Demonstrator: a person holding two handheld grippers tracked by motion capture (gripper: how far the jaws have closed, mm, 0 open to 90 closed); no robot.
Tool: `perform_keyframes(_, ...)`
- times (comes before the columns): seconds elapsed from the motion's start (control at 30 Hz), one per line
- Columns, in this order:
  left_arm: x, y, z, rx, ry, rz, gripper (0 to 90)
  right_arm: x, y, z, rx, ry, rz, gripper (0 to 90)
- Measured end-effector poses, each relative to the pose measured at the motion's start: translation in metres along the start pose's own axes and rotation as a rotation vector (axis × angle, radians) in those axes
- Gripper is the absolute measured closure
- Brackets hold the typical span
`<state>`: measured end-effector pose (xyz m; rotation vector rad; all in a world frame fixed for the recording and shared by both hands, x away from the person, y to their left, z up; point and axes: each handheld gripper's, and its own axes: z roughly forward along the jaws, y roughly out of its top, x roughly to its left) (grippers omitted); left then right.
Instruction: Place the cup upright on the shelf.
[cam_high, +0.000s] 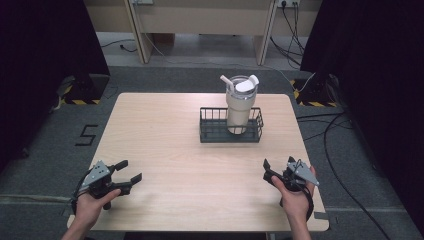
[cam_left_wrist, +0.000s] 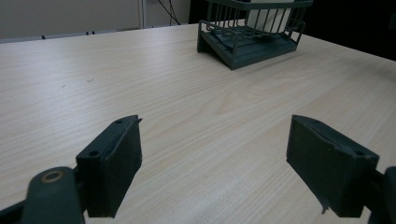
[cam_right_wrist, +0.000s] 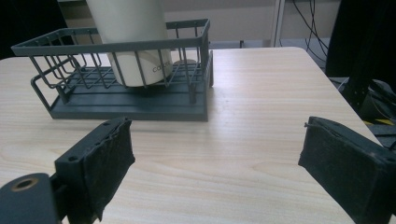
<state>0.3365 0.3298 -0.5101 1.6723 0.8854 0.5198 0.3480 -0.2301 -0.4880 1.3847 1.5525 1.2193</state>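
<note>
- Right now I am holding the left hand-held gripper (cam_high: 126, 171) and the right hand-held gripper (cam_high: 278, 168) low over the near edge of the desk (cam_high: 165, 145), each near its own corner, both released with jaws standing wide apart and nothing between them.
- Judging from where things lie, I am setting up a reach for the tumbler (cam_high: 239, 105), which is standing upright inside the wire basket (cam_high: 215, 135) at the far middle of the desk, well apart from both grippers.
- To do this well, I am thinking the right hand-held gripper (cam_right_wrist: 215, 158) is the better choice, since its view is already looking straight at the basket (cam_right_wrist: 116, 100) and the cup's lower body (cam_right_wrist: 135, 42).
- I am planning to come in above the basket's rim, because the wire wall is shielding the cup's lower part; closing on the bare body above the rim should be cleaner.
- I am keeping the jaws fully spread on approach, as the cup looks wide and smooth, and a slanted grip could let it slip.
- From the left gripper view, the basket (cam_left_wrist: 252, 42) is sitting far ahead across bare wood grain.
- The tumbler is looking cream-coloured and tall, tapering toward its base, with a clear lid, a white flip tab and a straw (cam_high: 226, 80) leaning to the left.
- Small grey lettering is showing near its base; I cannot read it fully.
</note>
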Motion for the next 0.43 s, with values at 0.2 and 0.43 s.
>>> perform_keyframes(0.2, -0.0003, -0.0001, 0.0005, 0.001, 0.0, 0.0, 17.5, -0.0008, -0.0039, -0.0003, -0.006, 0.005, 0.008, 9.7)
perform_keyframes(0.43, 0.0, 0.0005, 0.0004, -0.001, 0.0, 0.003, 17.5, -0.0018, -0.0032, -0.0016, -0.021, 0.017, 0.037, 14.9)
